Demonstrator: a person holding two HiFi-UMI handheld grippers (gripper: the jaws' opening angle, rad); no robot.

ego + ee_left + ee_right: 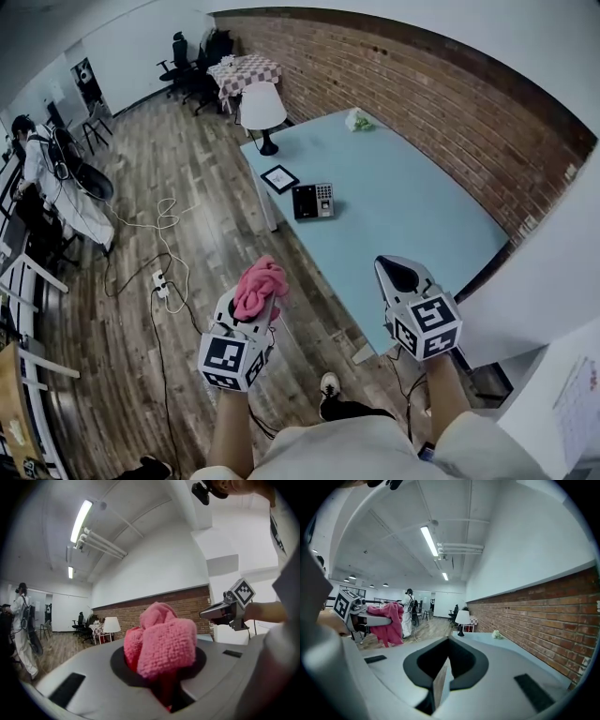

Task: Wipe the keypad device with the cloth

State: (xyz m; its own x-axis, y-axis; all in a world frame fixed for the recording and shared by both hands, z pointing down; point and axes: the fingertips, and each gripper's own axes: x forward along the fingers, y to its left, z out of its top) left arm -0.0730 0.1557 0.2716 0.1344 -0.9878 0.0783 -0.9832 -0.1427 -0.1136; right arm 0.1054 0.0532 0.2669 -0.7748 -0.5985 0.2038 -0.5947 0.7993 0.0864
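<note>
A bunched pink terry cloth [260, 287] sits clamped between the jaws of the left gripper [253, 309]. It is held in the air, well apart from the table, and its folds bulge out above the jaws. The dark rectangular keypad device [313, 201] lies flat near one long edge of the light blue table [422, 216]. It seems to have a dark screen at one end and silvery buttons at the other.

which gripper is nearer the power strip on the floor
Left. The left gripper, shut on the pink cloth, hangs over the floor just right of the power strip; the right gripper is farther right, by the table edge.
</note>
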